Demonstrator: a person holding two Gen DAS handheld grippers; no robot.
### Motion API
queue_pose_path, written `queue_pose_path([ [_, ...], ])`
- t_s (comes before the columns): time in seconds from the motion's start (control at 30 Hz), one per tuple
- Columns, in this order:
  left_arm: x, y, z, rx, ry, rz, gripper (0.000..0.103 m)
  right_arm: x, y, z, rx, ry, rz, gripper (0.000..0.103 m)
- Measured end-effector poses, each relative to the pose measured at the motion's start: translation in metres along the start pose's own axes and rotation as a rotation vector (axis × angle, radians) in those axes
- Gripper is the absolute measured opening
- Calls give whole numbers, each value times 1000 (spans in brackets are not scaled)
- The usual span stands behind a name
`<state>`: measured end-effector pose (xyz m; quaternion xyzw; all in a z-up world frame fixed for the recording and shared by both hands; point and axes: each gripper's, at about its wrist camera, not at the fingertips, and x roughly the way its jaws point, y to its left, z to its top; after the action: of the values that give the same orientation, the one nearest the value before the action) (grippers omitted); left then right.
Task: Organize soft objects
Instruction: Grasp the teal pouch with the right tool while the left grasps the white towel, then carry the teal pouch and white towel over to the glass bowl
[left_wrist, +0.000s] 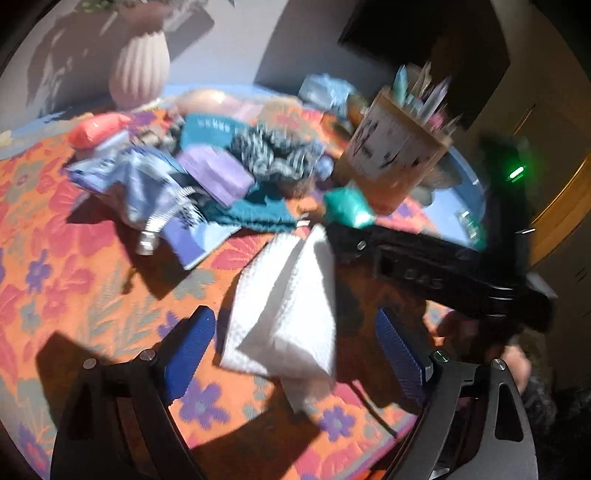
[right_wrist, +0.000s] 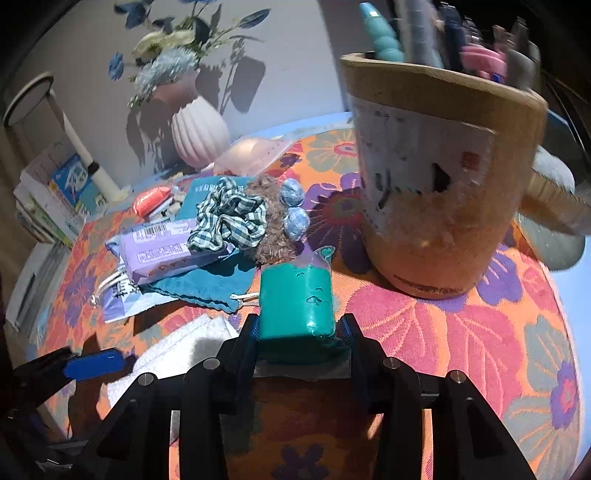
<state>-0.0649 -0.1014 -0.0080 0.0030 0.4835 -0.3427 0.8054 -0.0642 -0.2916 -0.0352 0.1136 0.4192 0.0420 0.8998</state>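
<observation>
The left gripper (left_wrist: 295, 354) hangs over the floral cloth (left_wrist: 74, 266) with its blue pads (left_wrist: 188, 354) wide apart and a white tissue (left_wrist: 288, 310) between them, touched by neither pad. From the right, the right gripper (left_wrist: 332, 236) holds a green pack (left_wrist: 347, 205) beside a blurred pen cup (left_wrist: 395, 155). A heap of soft things (left_wrist: 221, 173) lies behind the tissue.

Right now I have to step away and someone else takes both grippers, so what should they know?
Left gripper: open, its blue pads either side of the white paper towel, not pressing it.
Right gripper: shut on the teal packet, held just in front of the wooden pen holder.
The checked scrunchie, purple packs and teal cloth lie heaped on the floral tablecloth.
Done: no sorted group shows yet.
Left: place the packet, deal with the towel, sort the heap.
</observation>
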Motion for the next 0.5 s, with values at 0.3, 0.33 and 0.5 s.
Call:
queue_pose_path([
  [0.3, 4, -4, -3, 8, -25, 95, 9, 1, 3, 3, -36, -6, -19, 38],
  [0.33, 1, -4, -5, 1, -38, 85, 8, -3, 4, 2, -45, -18, -22, 38],
  [0.5, -20, -13, -10, 1, -105, 47, 7, -30, 2, -3, -48, -66, 7, 38],
])
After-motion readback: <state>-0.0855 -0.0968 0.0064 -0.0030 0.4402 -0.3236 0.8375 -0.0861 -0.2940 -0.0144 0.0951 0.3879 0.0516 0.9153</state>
